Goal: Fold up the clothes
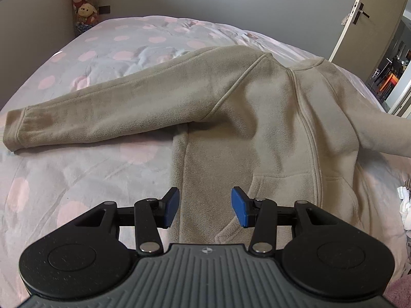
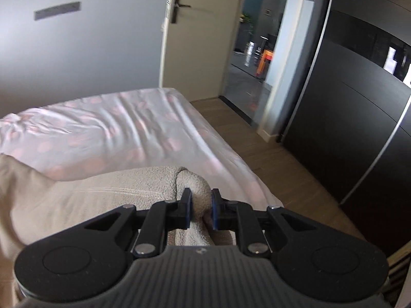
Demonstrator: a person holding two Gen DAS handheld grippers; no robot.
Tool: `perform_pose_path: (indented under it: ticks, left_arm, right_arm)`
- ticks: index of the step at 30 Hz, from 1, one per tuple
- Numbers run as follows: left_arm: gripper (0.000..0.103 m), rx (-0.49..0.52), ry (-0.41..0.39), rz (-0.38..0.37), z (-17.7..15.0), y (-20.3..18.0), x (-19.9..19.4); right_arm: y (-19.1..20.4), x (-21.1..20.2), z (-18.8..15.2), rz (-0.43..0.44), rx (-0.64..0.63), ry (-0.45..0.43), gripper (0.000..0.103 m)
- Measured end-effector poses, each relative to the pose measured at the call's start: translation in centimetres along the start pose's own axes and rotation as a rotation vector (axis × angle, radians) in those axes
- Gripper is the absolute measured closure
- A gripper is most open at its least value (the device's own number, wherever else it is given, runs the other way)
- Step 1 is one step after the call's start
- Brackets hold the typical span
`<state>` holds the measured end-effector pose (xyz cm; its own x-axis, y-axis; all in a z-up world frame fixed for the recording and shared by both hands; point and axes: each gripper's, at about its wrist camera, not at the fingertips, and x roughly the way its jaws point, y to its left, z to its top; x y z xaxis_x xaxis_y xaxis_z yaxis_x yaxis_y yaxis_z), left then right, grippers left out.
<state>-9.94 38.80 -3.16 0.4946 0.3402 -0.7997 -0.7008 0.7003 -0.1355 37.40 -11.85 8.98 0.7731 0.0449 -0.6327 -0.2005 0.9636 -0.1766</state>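
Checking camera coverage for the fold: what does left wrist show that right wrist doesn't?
Left wrist only: the beige fleece jacket spread on the bed, one sleeve stretched flat to the picture's left, its front pocket, a stack of plush toys in the far corner, and the left tongs open above the jacket's body with nothing between the pads.

Right wrist only: the right tongs shut on the other sleeve's cuff, the wood floor and a dark wardrobe.

Both: the jacket, the pink-dotted bedcover and the open door.
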Motion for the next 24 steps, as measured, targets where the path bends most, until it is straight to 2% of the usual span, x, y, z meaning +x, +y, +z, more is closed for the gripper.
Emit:
perform_pose_path:
  ticks: [6,11,15,21,24]
  left_arm:
    - [0.06,0.034,0.056,0.04,1.1,2.6,1.6]
    - [0.06,0.077,0.099,0.036,1.6,4.4,3.7]
    - [0.06,0.091,0.127,0.077,1.6,5.3,5.3]
    - [0.06,0.069,0.179,0.076,1.1,6.1,7.2]
    - [0.06,0.069,0.195,0.087,1.1,6.2,7.9]
  right_arm:
    - [2.6,5.3,-0.4,-0.084,-0.075,0.02,0.086]
    - [3.6,8.2,-0.2,-0.142,-0.112,0.019,0.086]
    - [4.1,10.0,0.1,-0.187,-0.126,0.003,0.086]
    - [5.3,14.2,-1.0,-0.222,-0.224,0.135,0.083]
    - [5.6,15.2,-1.9,-0.22,-0.247,0.167,0.076]
